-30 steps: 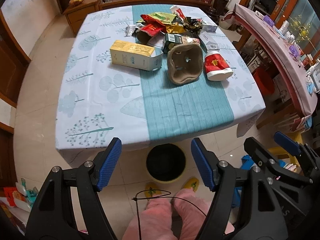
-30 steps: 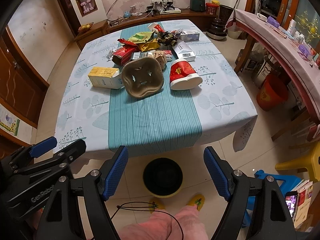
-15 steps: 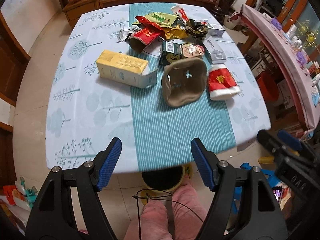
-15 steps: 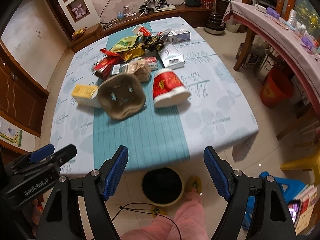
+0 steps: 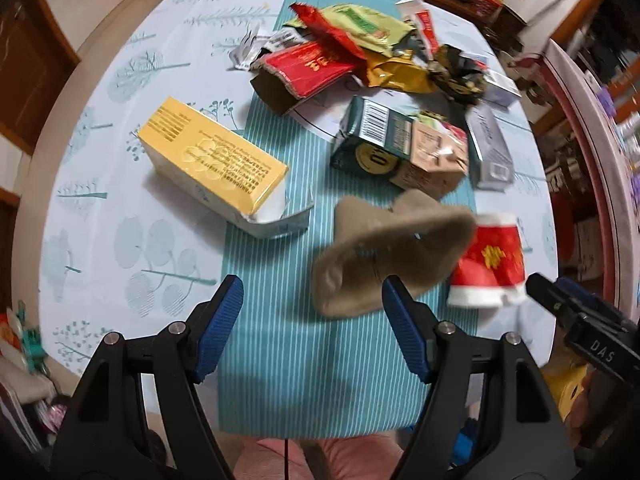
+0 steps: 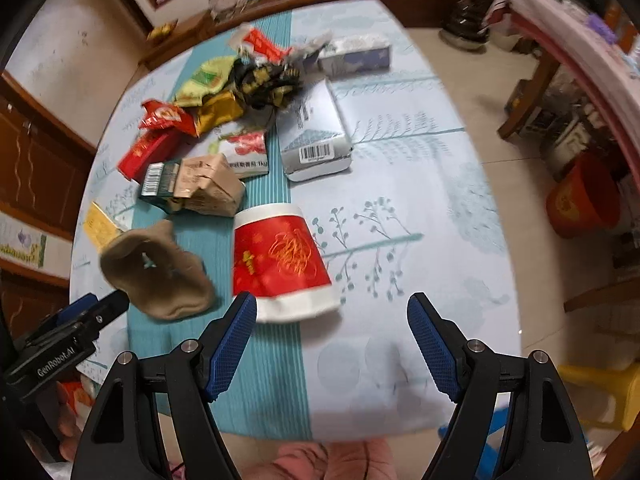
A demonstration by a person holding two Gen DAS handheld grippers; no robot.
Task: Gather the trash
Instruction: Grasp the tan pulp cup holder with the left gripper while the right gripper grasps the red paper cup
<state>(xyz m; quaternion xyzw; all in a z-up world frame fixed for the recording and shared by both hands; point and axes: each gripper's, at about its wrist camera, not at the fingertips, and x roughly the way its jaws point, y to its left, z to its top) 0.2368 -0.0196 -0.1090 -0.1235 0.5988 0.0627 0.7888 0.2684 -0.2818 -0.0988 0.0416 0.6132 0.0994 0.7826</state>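
Both tongs stand with their blue pads wide apart and nothing between them: the left gripper (image 5: 310, 312) hangs over the teal stripe of the tablecloth (image 5: 120, 240), the right gripper (image 6: 332, 334) over the table's near right part. Half a second ago both sat back past the table edge with the black bin on the floor in sight; now the table fills each view and the bin is hidden.

Nearest the left pads lies the brown pulp cup carrier (image 5: 384, 256), tipped on its side, blurred. Just beside it, on its right, lies the red paper cup (image 6: 280, 260), on its side with its white rim toward the right gripper's left pad. Left of the carrier lies the yellow carton (image 5: 216, 164), one end torn open. Farther back sit a green-and-tan box (image 5: 396, 152), a grey box (image 6: 314, 132) and a heap of foil wrappers (image 5: 352, 48).
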